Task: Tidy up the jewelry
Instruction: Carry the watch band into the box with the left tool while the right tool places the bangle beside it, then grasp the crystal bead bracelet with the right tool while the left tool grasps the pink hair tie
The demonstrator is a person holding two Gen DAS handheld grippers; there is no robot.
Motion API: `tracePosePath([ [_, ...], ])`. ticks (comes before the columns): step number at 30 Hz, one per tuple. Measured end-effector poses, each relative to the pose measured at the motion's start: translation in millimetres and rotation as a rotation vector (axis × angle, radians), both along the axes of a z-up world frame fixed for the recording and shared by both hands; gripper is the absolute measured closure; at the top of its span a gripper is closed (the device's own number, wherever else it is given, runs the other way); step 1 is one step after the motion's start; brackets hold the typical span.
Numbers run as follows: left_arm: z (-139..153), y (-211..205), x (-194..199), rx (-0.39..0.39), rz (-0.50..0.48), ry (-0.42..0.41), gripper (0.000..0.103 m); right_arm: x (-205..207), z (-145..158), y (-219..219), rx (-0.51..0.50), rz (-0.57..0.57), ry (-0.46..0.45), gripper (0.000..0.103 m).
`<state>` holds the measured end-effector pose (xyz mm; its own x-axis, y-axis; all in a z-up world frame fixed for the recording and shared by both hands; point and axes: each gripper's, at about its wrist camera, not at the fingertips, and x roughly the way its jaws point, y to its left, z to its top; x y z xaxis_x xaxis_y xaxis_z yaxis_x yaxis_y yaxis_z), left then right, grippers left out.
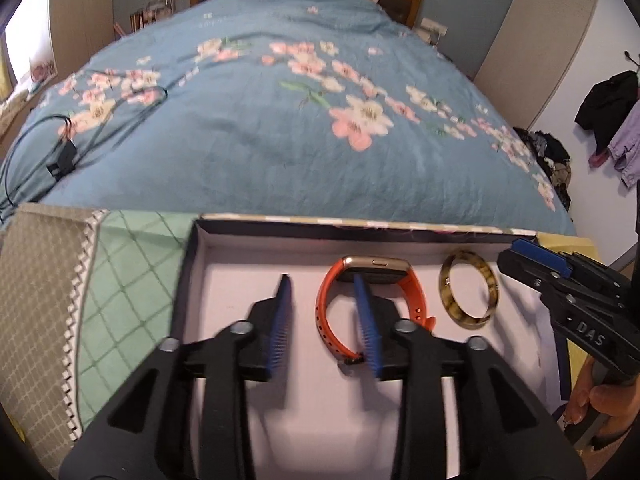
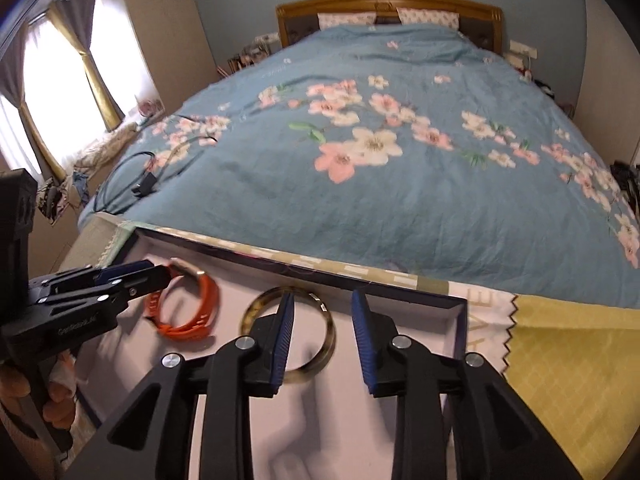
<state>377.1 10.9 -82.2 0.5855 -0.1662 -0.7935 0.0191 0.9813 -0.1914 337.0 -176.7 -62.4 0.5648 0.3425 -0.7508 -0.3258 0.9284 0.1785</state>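
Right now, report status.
Left gripper open, right gripper open, nothing held. Orange watch and bangle lie in box. Nothing blocking.

A floral blue bedspread (image 2: 400, 184) carries a black cable (image 1: 60, 152) below a wooden headboard (image 2: 388, 4).
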Motion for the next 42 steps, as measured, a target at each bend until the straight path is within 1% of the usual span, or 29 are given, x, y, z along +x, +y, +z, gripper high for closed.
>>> tracePosePath([
  [1, 4.4, 0.7, -5.5, 0.002, 0.0, -0.019, 0.063, -5.8, 5.1, -1.1, 0.014, 0.008, -0.016, 0.073],
  [2, 12.2, 1.2, -14.9, 0.01, -0.004, -0.058, 0.061, -14.3, 11.4, -2.8, 0.034, 0.021, -0.036, 0.067],
  [3, 18.9, 2.3, -23.9, 0.02, -0.006, -0.09, 0.053, -24.5, 17.7, -4.9, 0.052, 0.035, -0.06, 0.064],
  [4, 26.2, 3.2, -34.2, 0.029, -0.007, -0.126, 0.049, -38.7, 25.2, -8.1, 0.069, 0.05, -0.093, 0.06],
  [5, 35.7, 4.6, -49.5, 0.04, -0.012, -0.177, 0.041, -49.9, 30.2, -10.9, 0.076, 0.061, -0.117, 0.06],
  [6, 43.1, 5.6, -62.6, 0.053, -0.016, -0.218, 0.036, -65.9, 35.0, -14.3, 0.085, 0.078, -0.142, 0.06],
  [7, 50.2, 7.4, -78.1, 0.058, -0.022, -0.261, 0.034, -75.4, 37.1, -16.1, 0.087, 0.087, -0.156, 0.057],
  [8, 56.2, 8.9, -90.8, 0.06, -0.029, -0.291, 0.033, -86.6, 38.5, -18.5, 0.08, 0.094, -0.172, 0.051],
  [9, 60.6, 8.7, -103.8, 0.068, -0.038, -0.319, 0.032, -100.4, 37.7, -21.1, 0.061, 0.1, -0.183, 0.051],
  [11, 66.1, 10.1, -131.0, 0.091, -0.055, -0.365, 0.031, -119.0, 33.6, -25.5, 0.057, 0.113, -0.181, 0.051],
  [13, 66.9, 8.9, -157.6, 0.098, -0.092, -0.39, 0.029, -136.5, 24.7, -32.1, 0.052, 0.116, -0.164, 0.051],
  [15, 64.2, 7.5, -178.3, 0.112, -0.111, -0.396, 0.029, -151.8, 11.3, -39.1, 0.034, 0.102, -0.131, 0.051],
  [18, 53.8, 4.4, -200.4, 0.125, -0.146, -0.381, 0.029, -163.4, -3.6, -49.2, 0.04, 0.089, -0.083, 0.052],
  [20, 47.9, 1.9, -212.3, 0.131, -0.161, -0.368, 0.029, -170.1, -12.8, -54.4, 0.047, 0.088, -0.049, 0.059],
  [22, 43.8, 0.4, -223.3, 0.131, -0.17, -0.36, 0.029, -178.1, -17.6, -54.4, 0.042, 0.087, -0.038, 0.06],
  [30, 31.1, -4.8, -243.9, 0.126, -0.181, -0.336, 0.029, -177.1, -32.8, -56.8, 0.068, 0.08, 0.012, 0.061],
  [33, 26.9, -4.1, -244.1, 0.121, -0.188, -0.32, 0.029, -174.3, -39.0, -55.3, 0.079, 0.087, 0.039, 0.062],
  [34, 25.5, -3.7, -244.9, 0.126, -0.188, -0.317, 0.029, -174.6, -38.8, -54.9, 0.079, 0.091, 0.037, 0.068],
  [35, 24.6, -3.4, -245.5, 0.126, -0.188, -0.314, 0.029, -175.5, -37.6, -54.3, 0.077, 0.094, 0.035, 0.077],
  [38, 22.2, -1.0, -246.1, 0.116, -0.182, -0.302, 0.029, -178.6, -33.5, -53.1, 0.066, 0.1, 0.018, 0.081],
  [39, 21.3, -0.6, -246.8, 0.114, -0.179, -0.3, 0.029, -180.0, -31.6, -53.1, 0.064, 0.102, 0.006, 0.086],
  [42, 21.6, 0.8, -247.9, 0.113, -0.179, -0.297, 0.029, -182.9, -27.0, -53.2, 0.059, 0.107, -0.012, 0.087],
])
